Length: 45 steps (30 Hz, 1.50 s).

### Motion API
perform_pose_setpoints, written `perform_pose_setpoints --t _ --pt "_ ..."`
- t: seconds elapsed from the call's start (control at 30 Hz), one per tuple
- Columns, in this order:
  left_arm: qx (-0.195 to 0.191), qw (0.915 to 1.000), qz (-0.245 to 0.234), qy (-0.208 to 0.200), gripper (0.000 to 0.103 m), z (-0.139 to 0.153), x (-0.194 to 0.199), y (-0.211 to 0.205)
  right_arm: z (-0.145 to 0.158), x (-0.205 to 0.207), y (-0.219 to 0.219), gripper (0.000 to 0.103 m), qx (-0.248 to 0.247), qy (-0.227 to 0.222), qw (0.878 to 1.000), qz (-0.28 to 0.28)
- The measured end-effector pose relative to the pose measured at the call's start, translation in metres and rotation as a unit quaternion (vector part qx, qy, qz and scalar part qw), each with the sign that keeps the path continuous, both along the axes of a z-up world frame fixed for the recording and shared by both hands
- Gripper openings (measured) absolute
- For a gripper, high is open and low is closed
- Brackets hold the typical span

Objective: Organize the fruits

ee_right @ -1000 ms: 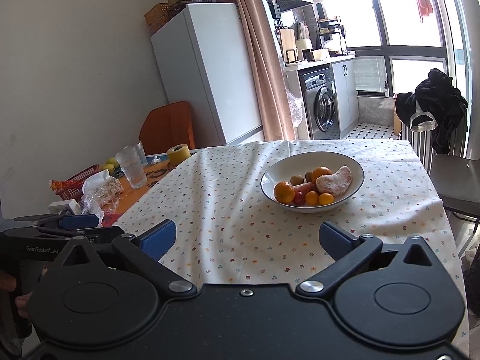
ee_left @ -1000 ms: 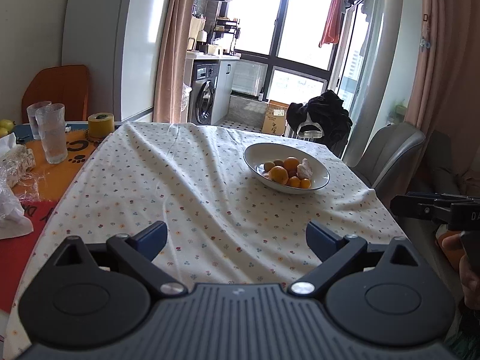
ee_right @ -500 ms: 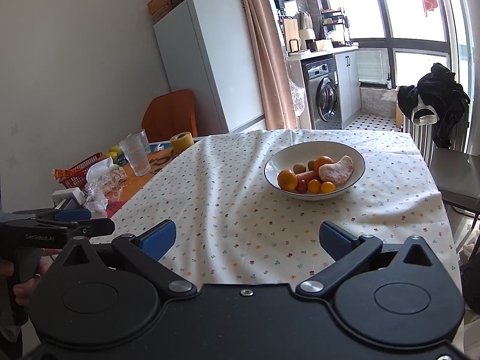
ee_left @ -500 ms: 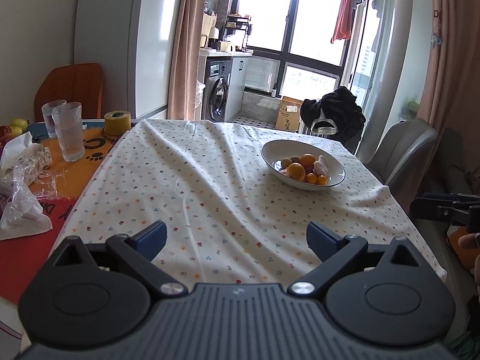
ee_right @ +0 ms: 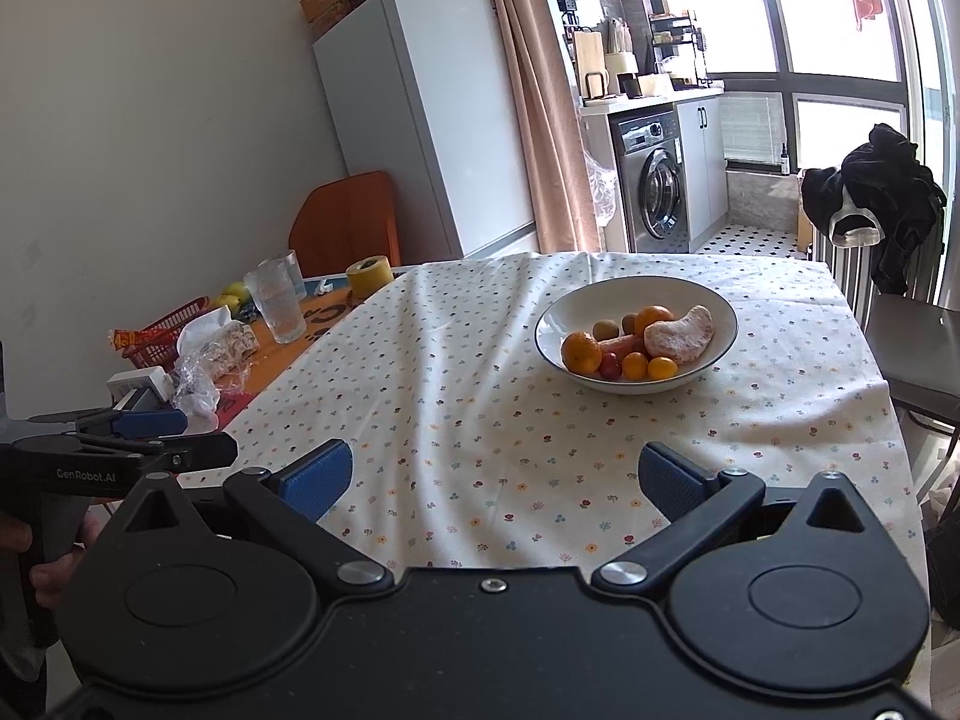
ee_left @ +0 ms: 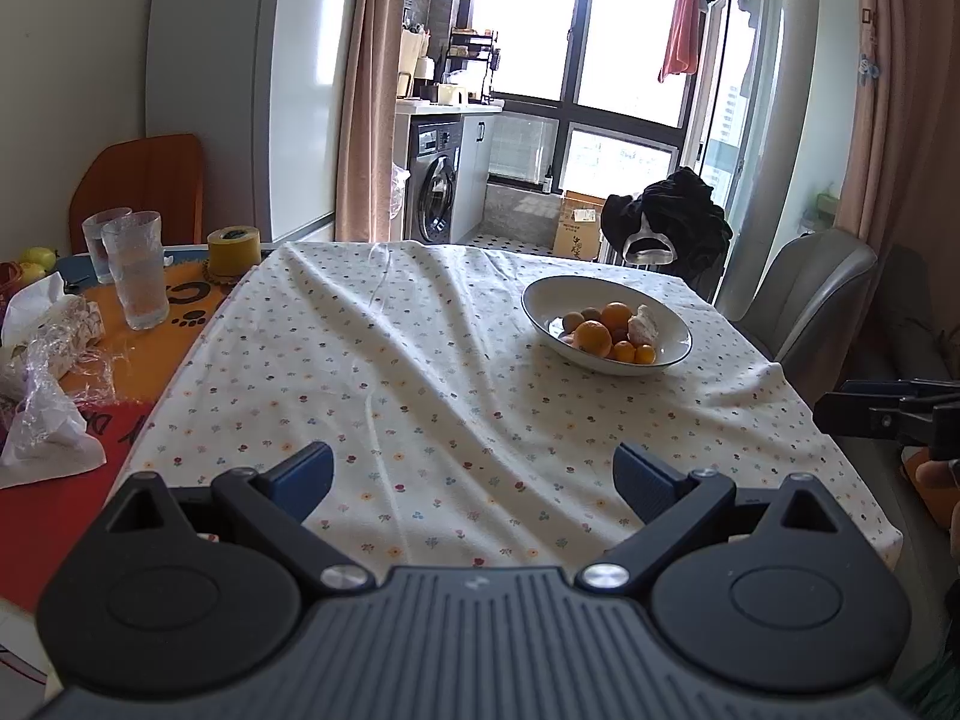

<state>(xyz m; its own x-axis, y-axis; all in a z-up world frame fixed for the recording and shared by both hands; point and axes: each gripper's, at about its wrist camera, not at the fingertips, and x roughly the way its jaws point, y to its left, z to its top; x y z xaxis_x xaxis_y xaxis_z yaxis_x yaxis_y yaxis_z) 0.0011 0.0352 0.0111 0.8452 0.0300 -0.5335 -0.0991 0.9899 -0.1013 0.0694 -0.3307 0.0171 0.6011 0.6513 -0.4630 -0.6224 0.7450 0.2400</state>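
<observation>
A white bowl [ee_left: 606, 300] [ee_right: 636, 306] stands on the flowered tablecloth [ee_left: 432, 372] at the far right. It holds oranges [ee_right: 581, 351], small kumquats, a kiwi, a red fruit and a peeled pomelo piece [ee_right: 681, 336]. My left gripper [ee_left: 474, 474] is open and empty over the table's near edge. My right gripper [ee_right: 495, 480] is open and empty, also back at the near edge. Each gripper shows at the side of the other's view.
At the left stand two glasses [ee_left: 135, 267], a yellow tape roll [ee_left: 234, 250], crumpled plastic wrap [ee_left: 48, 360], a red basket [ee_right: 162, 333] and green fruits [ee_right: 234, 294]. A grey chair [ee_left: 804, 294] stands at the right, a fridge [ee_left: 252, 90] behind.
Both grippers have drawn back from the bowl toward the table's near edge; the bowl looks smaller and farther. Both stay open and empty.
</observation>
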Motion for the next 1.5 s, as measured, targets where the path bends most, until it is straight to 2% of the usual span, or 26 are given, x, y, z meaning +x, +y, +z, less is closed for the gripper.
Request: perform_pose_setpoints --t 1.5 --pt "0.005 0.9999 0.003 -0.009 0.099 0.004 -0.007 0.002 -0.007 0.000 0.011 0.103 -0.009 0.010 1.000 0.011"
